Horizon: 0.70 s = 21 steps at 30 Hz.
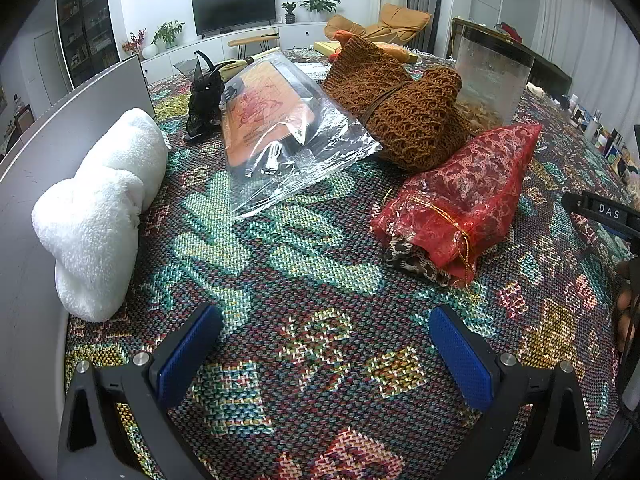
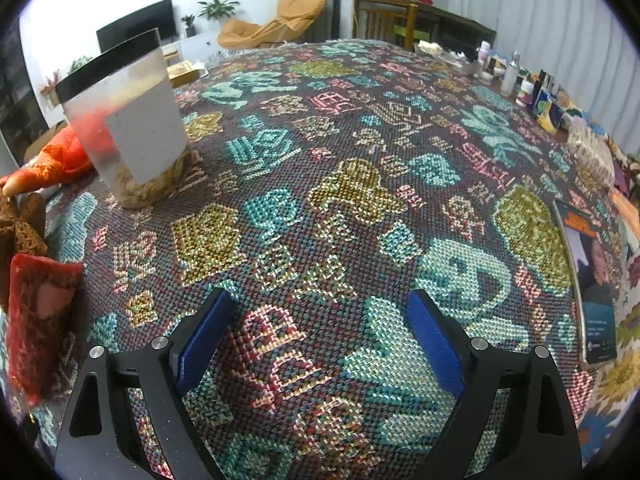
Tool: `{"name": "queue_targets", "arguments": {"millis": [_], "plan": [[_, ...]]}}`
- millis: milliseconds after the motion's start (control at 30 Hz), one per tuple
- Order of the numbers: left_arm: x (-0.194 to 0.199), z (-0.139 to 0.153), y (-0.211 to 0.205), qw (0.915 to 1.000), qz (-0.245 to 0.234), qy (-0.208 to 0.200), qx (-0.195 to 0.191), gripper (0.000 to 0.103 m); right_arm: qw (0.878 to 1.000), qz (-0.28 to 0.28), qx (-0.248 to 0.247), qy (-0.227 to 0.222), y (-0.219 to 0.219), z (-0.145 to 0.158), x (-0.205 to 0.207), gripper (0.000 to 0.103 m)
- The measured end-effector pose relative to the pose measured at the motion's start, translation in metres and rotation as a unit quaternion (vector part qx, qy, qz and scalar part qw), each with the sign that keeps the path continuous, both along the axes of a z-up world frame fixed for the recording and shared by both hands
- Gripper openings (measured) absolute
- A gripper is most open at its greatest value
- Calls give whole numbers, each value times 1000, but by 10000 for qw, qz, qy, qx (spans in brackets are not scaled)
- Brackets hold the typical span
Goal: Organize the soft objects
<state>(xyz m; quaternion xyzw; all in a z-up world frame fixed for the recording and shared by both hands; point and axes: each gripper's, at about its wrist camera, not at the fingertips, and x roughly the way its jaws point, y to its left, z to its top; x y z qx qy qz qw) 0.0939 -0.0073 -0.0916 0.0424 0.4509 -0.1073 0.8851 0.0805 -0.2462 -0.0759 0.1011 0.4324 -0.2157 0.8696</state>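
Plainly, we could not see everything: in the right wrist view the red organza bag (image 2: 38,320) was cut off at the left edge, blurred, and the brown knitted piece (image 2: 24,224) showed only as a scrap just beyond it. At the far right edge of the left wrist view we made out part of a hand (image 1: 626,312) and a black part marked DAS, too cropped to tell more.

The left wrist view gave us the soft things whole on the patterned woven cloth (image 1: 320,280): a white fluffy roll (image 1: 100,208) at the left touching a grey panel (image 1: 52,136), a black bow-like item (image 1: 204,100) farther off, a clear plastic packet (image 1: 280,136) in the middle, its far edge touching the brown knit (image 1: 400,108), and the red bag (image 1: 464,196) near right, a patterned cloth poking from its mouth. Only the right view showed a booklet (image 2: 588,280) at the right and bottles along the far edge.

A clear jar (image 2: 128,128) stood upright beyond the knit.

The left gripper (image 1: 324,344) held its blue pads apart over bare cloth; the right gripper (image 2: 320,340) likewise stood apart, clasping nothing
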Motion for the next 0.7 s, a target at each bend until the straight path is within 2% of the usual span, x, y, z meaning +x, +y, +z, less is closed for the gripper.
{"name": "queue_targets", "arguments": {"millis": [700], "plan": [[0, 0, 0, 10000, 2, 5, -1, 103, 10000, 6, -32, 24, 1, -1, 2, 94]]}}
